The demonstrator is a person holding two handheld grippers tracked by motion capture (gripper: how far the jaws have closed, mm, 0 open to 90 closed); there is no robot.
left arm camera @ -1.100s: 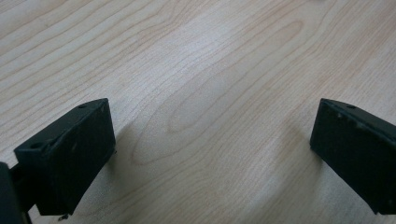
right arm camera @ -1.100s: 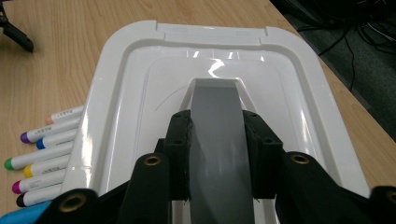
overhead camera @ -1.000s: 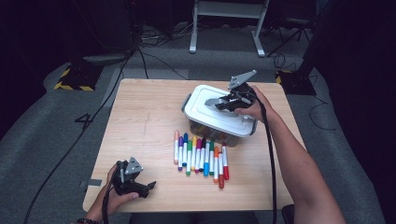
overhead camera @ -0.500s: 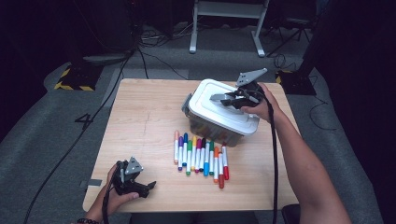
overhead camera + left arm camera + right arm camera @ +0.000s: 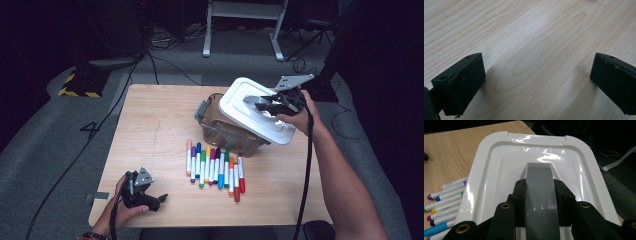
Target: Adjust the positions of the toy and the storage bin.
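Our right tongs [image 5: 539, 195] clamp the grey handle [image 5: 540, 182] of the white lid [image 5: 255, 110], tilted above the clear box [image 5: 222, 131] on the desk [image 5: 155, 135]; we should lift evenly, clearing the markers [image 5: 215, 167]. Left tongs [image 5: 536, 82] rest open, empty.

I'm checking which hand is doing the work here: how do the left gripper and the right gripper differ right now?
The right gripper is raised over the clear bin, while the left gripper sits low at the table's near edge. The right gripper's jaws are clamped on the grey handle of the white lid, holding it tilted; the left gripper's jaws stand wide open over bare wood, holding nothing. Both are black, two-jawed and hand-held.
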